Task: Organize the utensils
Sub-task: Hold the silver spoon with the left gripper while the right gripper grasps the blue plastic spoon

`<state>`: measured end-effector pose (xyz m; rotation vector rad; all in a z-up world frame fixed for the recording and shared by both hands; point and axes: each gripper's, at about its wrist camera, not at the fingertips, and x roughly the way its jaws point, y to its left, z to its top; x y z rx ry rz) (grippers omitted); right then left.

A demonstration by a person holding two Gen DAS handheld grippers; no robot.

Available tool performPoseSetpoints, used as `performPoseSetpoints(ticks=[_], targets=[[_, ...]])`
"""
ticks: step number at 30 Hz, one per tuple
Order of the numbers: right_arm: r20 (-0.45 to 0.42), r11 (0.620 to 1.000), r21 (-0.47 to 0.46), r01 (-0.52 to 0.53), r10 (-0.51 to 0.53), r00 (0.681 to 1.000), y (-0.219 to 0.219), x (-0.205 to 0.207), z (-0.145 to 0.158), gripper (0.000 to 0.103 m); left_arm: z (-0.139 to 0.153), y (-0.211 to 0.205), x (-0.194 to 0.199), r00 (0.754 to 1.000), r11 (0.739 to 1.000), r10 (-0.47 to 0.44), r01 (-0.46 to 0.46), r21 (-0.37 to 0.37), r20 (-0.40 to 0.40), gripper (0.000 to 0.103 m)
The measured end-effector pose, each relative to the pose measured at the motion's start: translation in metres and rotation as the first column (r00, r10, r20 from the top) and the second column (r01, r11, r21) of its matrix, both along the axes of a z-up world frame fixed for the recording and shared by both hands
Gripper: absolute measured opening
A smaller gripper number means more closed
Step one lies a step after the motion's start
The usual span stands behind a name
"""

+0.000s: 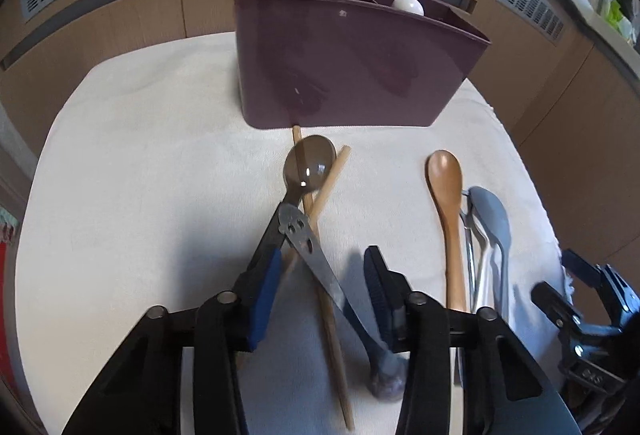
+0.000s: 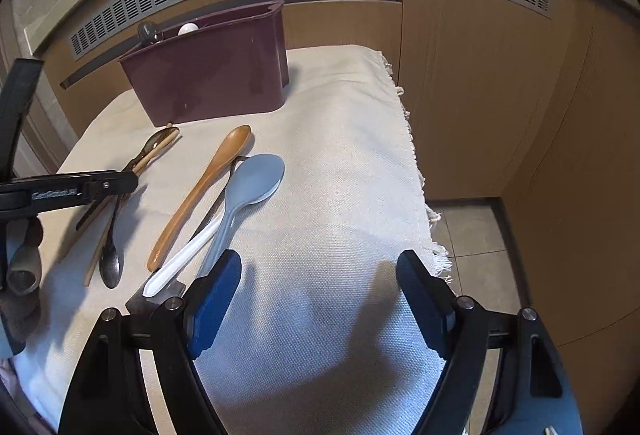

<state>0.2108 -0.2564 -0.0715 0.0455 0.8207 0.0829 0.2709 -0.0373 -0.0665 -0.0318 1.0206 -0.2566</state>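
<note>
Left tool (image 1: 324,267) wide open, straddling crossed chopsticks (image 1: 320,203) and brown spoon (image 1: 310,165) on the table's white cloth (image 1: 140,175) near the purple caddy (image 1: 352,63); right tool (image 2: 320,299) wide open, empty, over bare cloth.

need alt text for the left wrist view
The open left gripper straddles a metal spoon lying across wooden chopsticks on a white cloth. Behind stands a purple bin; a wooden spoon lies right.
</note>
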Motion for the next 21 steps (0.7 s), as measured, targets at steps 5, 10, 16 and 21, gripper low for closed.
performPoseSetpoints(ticks=[5,10,16,21], targets=[[0.026,1.0,-0.006,-0.004,0.004,1.0,0.002,-0.003,0.003,0.078,-0.006,-0.013,0.0,0.999,0.997,-0.052,0.052,0.065,0.001,0.023],[0.03,0.999,-0.012,-0.044,0.044,0.999,0.012,0.005,0.01,0.078,-0.006,-0.01,-0.027,0.994,0.99,-0.109,0.108,0.095,0.007,0.023],[-0.041,0.998,0.044,-0.051,0.053,0.998,0.033,0.041,0.013,0.073,-0.003,0.017,-0.043,0.997,0.994,-0.079,0.079,0.077,0.005,0.023],[-0.103,0.998,0.037,-0.05,0.054,0.993,0.058,0.069,0.008,0.052,0.003,0.035,-0.048,0.999,0.999,-0.041,0.04,-0.018,-0.013,0.024]])
